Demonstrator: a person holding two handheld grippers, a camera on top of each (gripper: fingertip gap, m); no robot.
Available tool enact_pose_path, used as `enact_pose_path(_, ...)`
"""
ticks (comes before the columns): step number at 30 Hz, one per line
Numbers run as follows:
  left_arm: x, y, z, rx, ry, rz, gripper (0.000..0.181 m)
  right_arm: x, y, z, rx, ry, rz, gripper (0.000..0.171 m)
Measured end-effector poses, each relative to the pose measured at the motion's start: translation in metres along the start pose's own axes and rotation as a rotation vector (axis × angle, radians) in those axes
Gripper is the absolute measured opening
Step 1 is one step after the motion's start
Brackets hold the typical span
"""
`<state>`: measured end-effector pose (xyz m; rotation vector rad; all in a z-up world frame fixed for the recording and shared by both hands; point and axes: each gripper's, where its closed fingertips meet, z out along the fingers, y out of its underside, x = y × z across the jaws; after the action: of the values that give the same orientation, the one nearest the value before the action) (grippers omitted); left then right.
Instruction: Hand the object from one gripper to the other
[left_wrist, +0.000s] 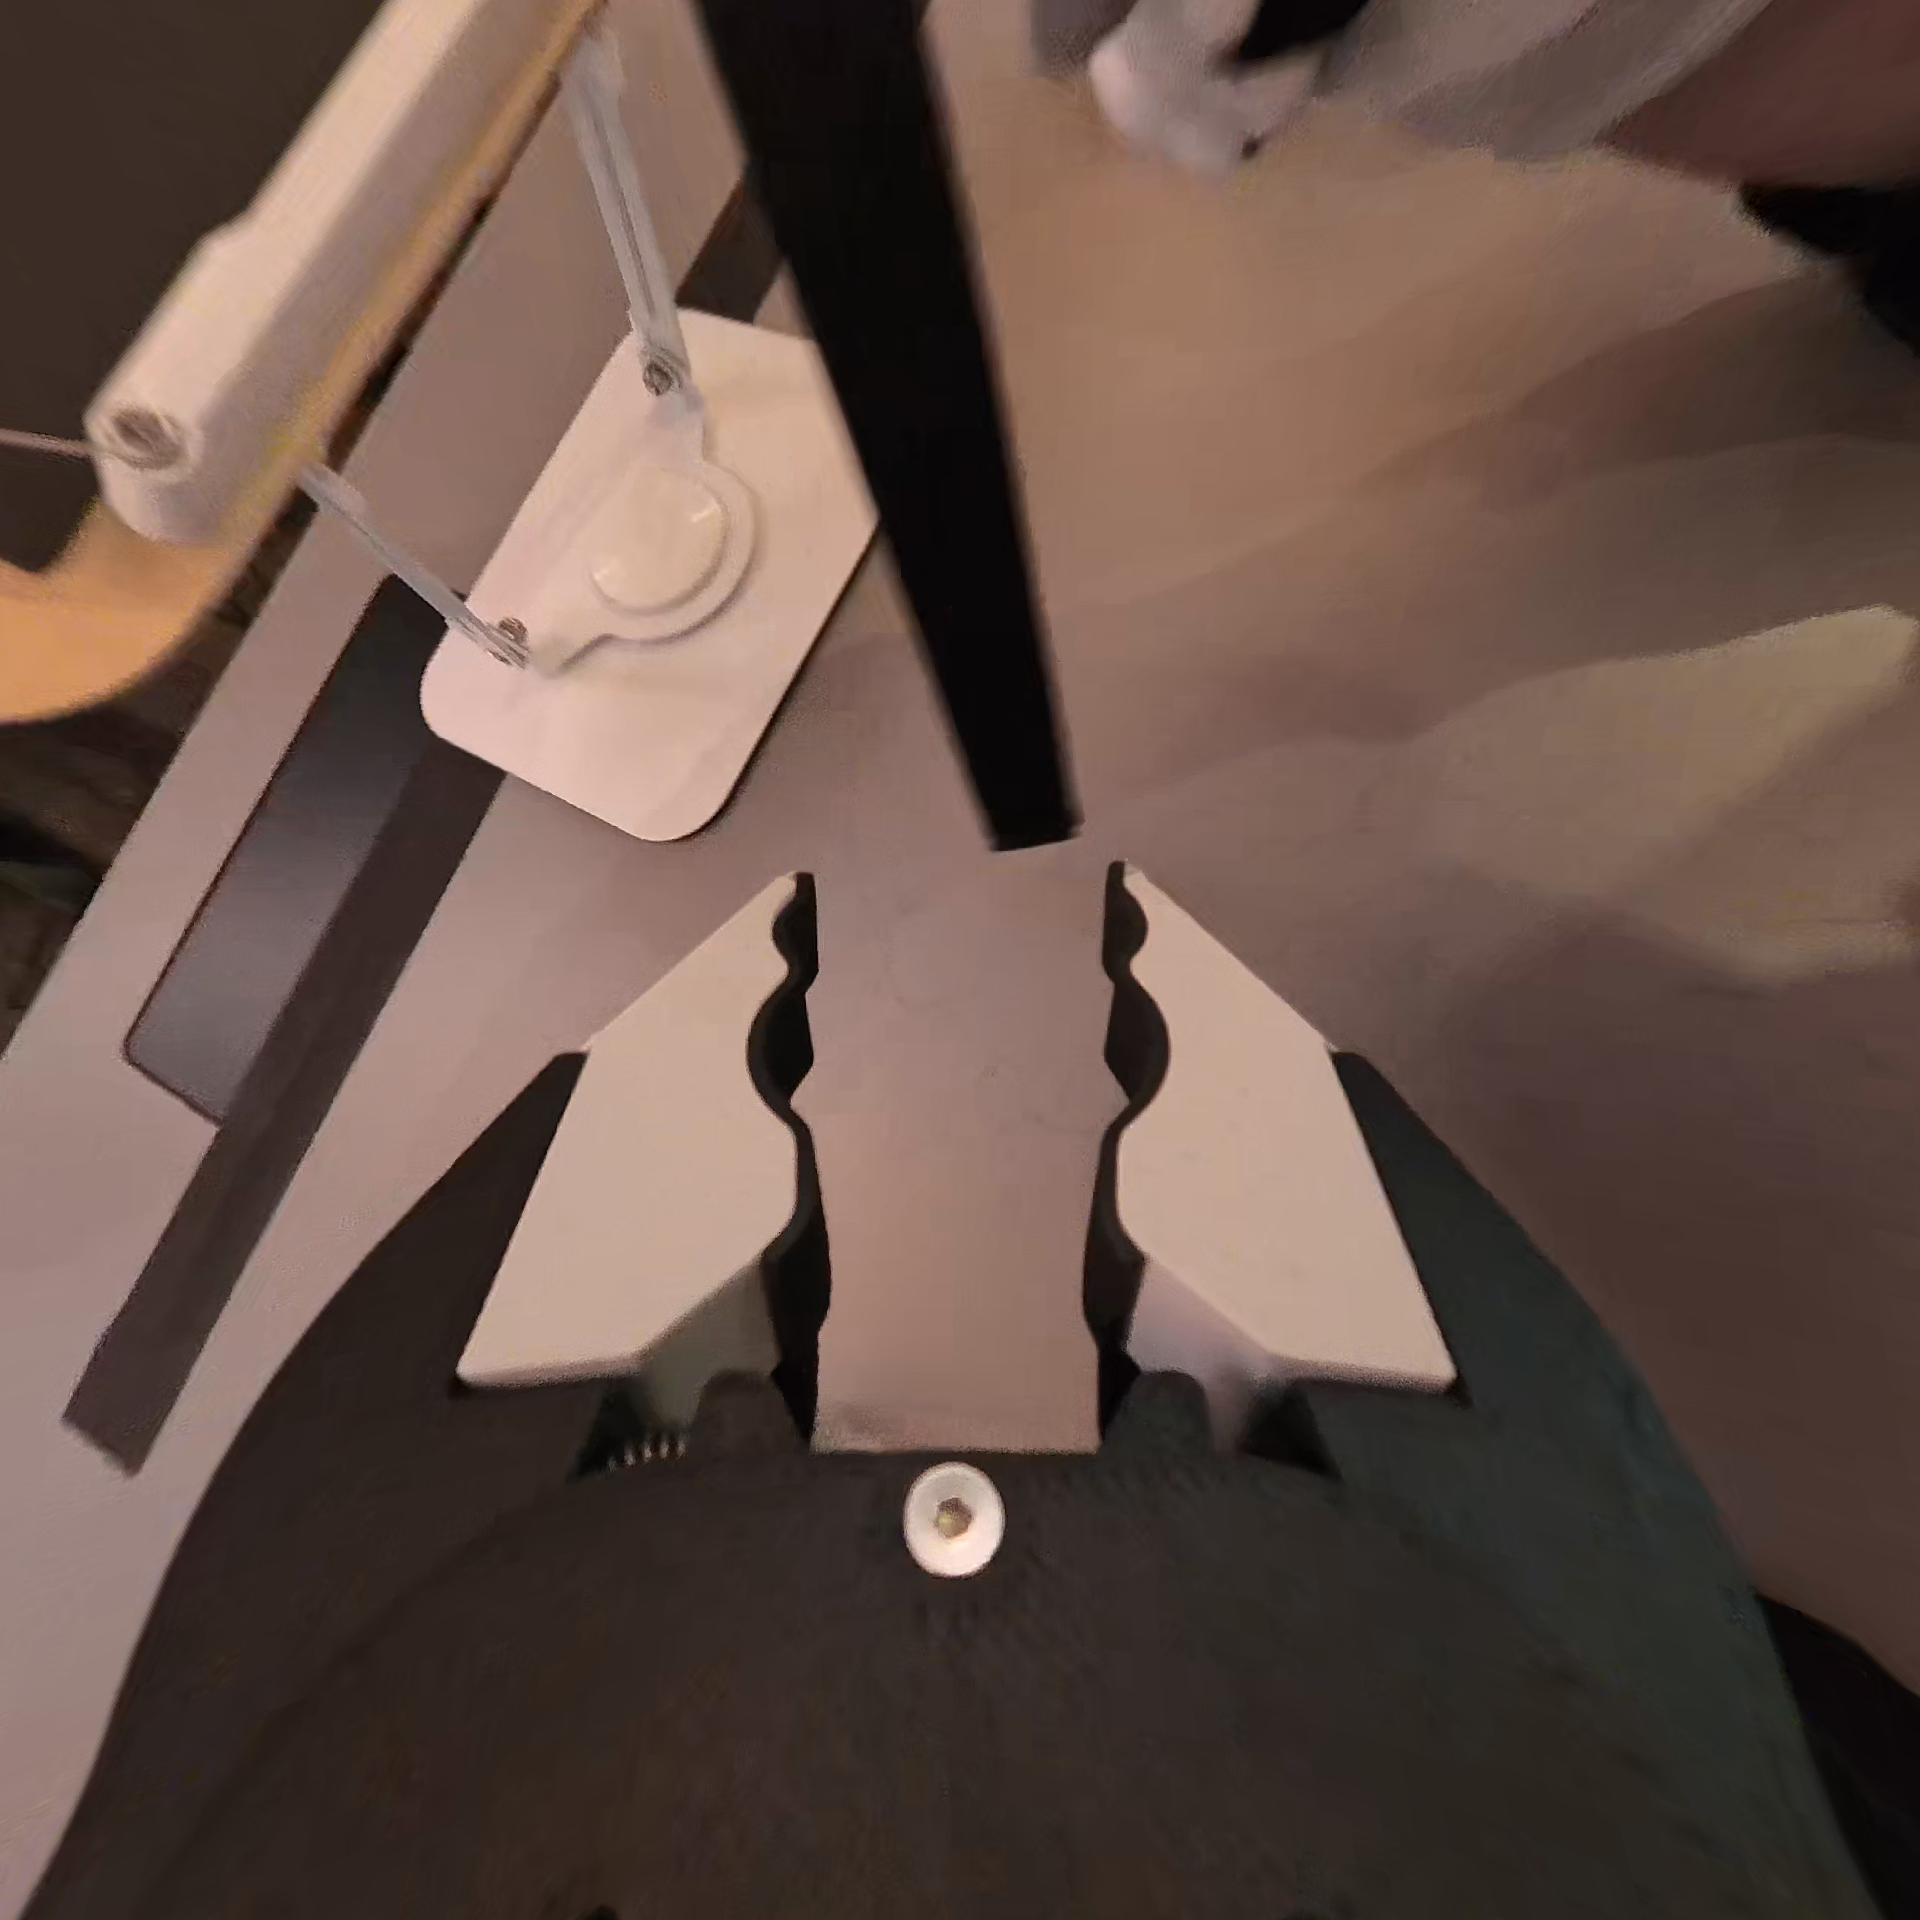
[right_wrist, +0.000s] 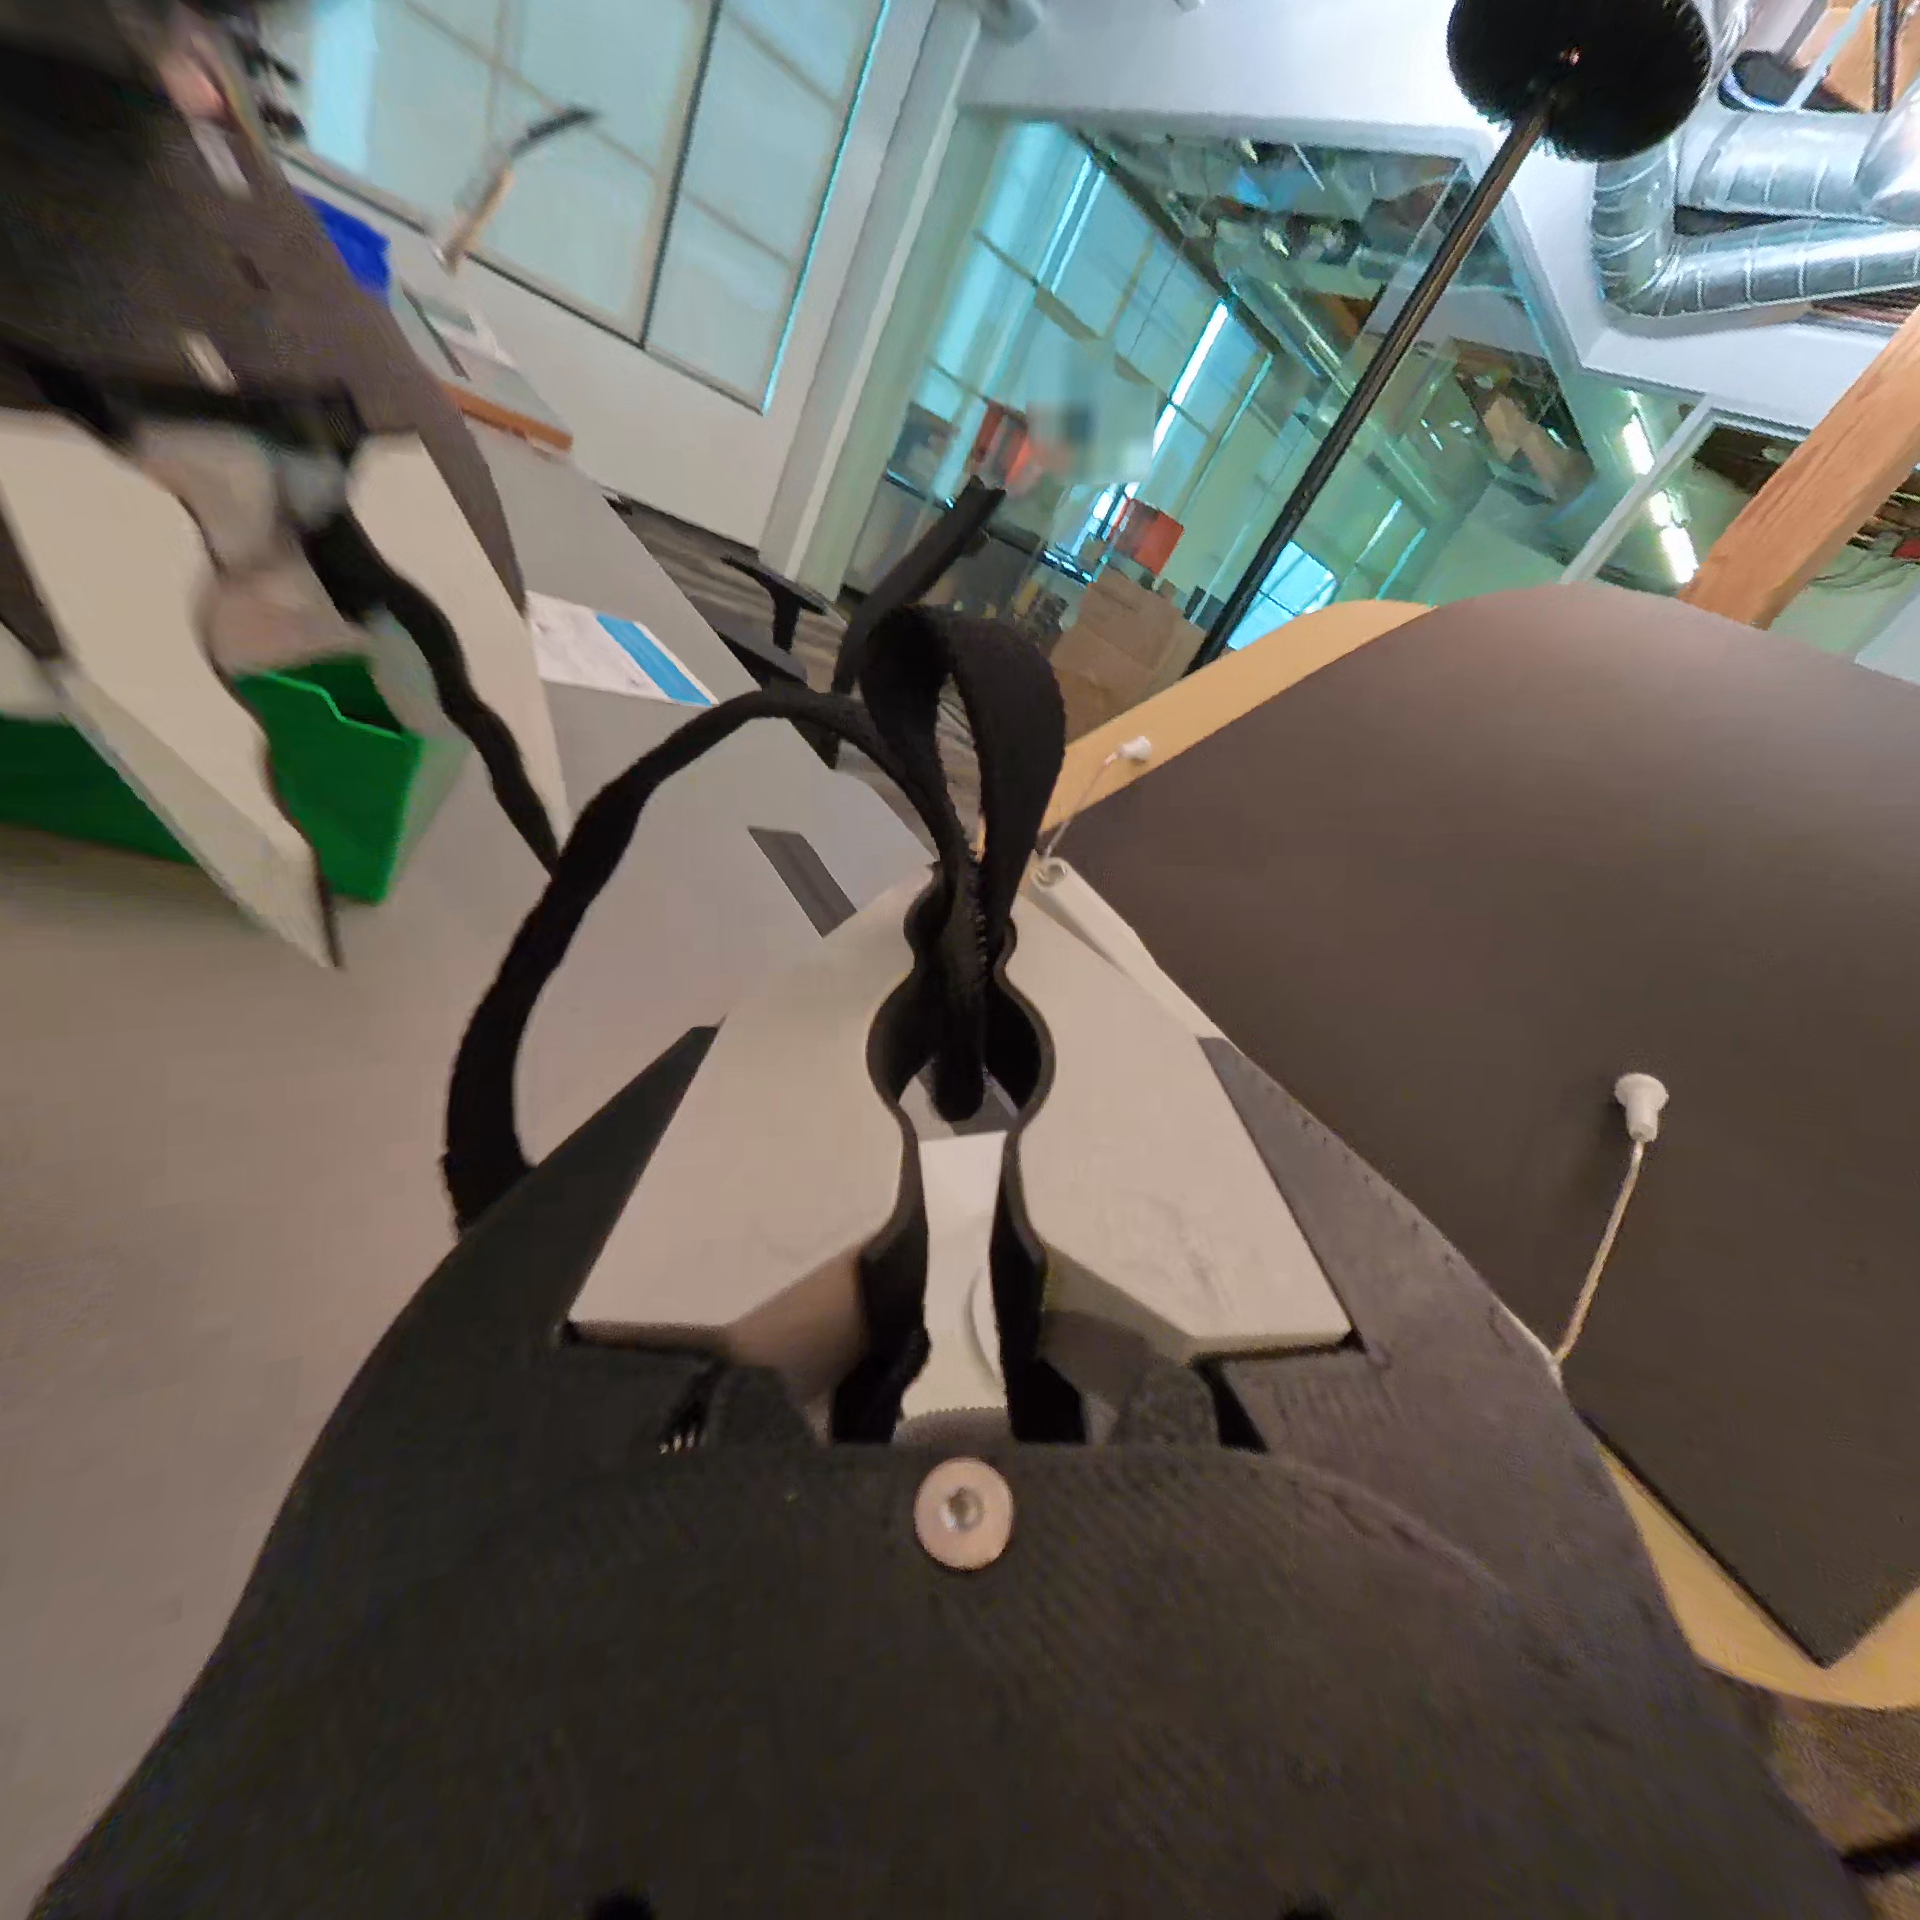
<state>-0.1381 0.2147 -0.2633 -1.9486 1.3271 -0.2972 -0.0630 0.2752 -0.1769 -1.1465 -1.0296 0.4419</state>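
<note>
The object is a long black strap (right_wrist: 966, 686). My right gripper (right_wrist: 964, 920) is shut on it near the fingertips. One loop rises above the fingers and a second loop (right_wrist: 499, 1039) hangs out to the left. In the left wrist view the strap (left_wrist: 914, 468) hangs down as a dark band, and its end lies just beyond my left gripper (left_wrist: 961, 883). My left gripper is open and empty over the grey table (left_wrist: 1351, 520). It also shows blurred at the upper left of the right wrist view (right_wrist: 436, 873), open. The right gripper is a white blur at the top of the left wrist view (left_wrist: 1195, 94).
A white lamp base (left_wrist: 644, 634) with thin arms stands on the table left of the strap. A green bin (right_wrist: 343, 769) sits behind the left gripper. A dark divider panel (right_wrist: 1507, 987) rises to the right. A paper sheet (right_wrist: 613, 649) lies farther back. Tip to tip, the grippers are about 12 cm apart.
</note>
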Motion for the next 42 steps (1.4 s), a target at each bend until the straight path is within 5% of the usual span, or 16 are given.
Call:
enact_pose_path(3, 0.01, 0.011, 0.028, 0.057, 0.101, 0.022, 0.054, -0.005, -0.012, -0.002, 0.054, -0.046, 0.073, 0.0)
enact_pose_path(9, 0.073, -0.033, 0.033, 0.338, 0.433, 0.011, 0.038, -0.007, -0.028, -0.006, 0.107, -0.083, 0.148, 0.0)
enact_pose_path(25, 0.077, -0.071, 0.017, 0.482, 0.038, 0.328, 0.017, -0.012, -0.014, 0.0, 0.074, -0.126, 0.231, 0.0)
enact_pose_path(30, 0.092, -0.095, -0.004, 0.619, 0.161, 0.175, 0.001, -0.011, -0.007, 0.002, 0.055, -0.127, 0.24, 0.0)
enact_pose_path(42, 0.015, -0.118, -0.057, 0.751, -0.161, 0.092, 0.0, -0.049, 0.011, 0.009, -0.028, -0.293, 0.206, 0.0)
